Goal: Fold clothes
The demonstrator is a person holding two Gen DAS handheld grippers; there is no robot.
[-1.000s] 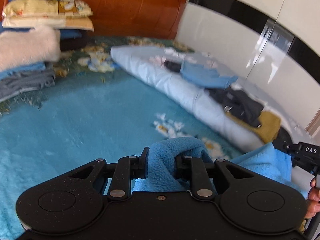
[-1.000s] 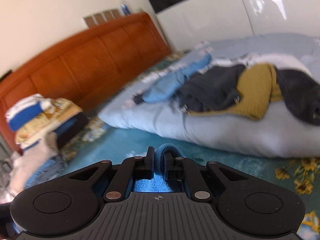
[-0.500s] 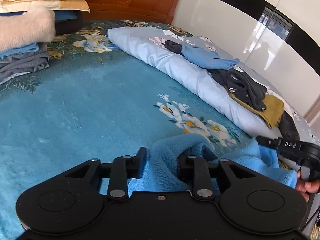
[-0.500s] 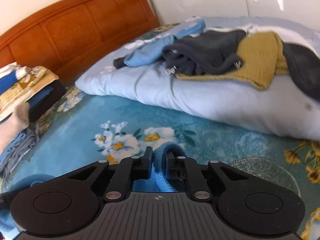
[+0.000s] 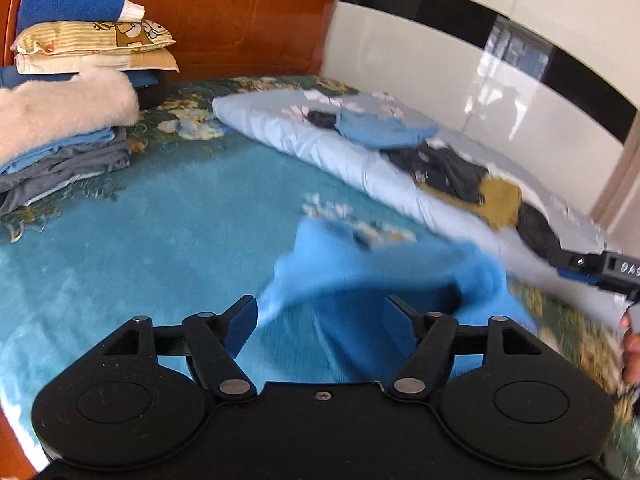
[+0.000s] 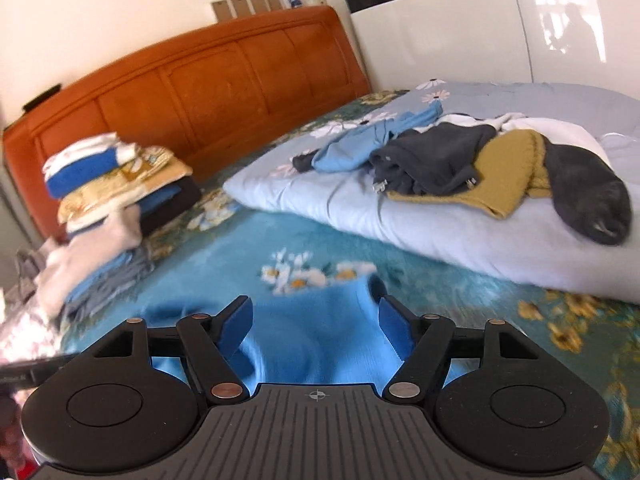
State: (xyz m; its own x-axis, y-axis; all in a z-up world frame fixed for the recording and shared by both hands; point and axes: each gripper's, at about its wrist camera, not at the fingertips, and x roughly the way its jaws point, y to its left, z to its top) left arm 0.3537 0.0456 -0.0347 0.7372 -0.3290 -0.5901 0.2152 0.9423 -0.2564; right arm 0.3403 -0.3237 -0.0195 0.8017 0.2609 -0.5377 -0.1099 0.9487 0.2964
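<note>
Both claws have just been opening. A second ago each was pinched on a fold of the blue fleece garment; now the left claw stands apart with the fleece lying loose between its pads, untouched, and the right claw is likewise apart over the same cloth. The garment has dropped onto the teal bed cover, in front of the pale blue duvet. I judge that this fold has been laid down and let go; the fleece looks bunched and blurred, so whether it lies flat cannot be told.

The left wrist view shows the right claw's black body out to the side, just beside the duvet's near edge, with fingertips of the person's hand beneath it. The right wrist view shows better what waits on the duvet: a light blue top, a dark garment and a mustard one. It also shows the folded pile well away from the duvet, against the headboard.
</note>
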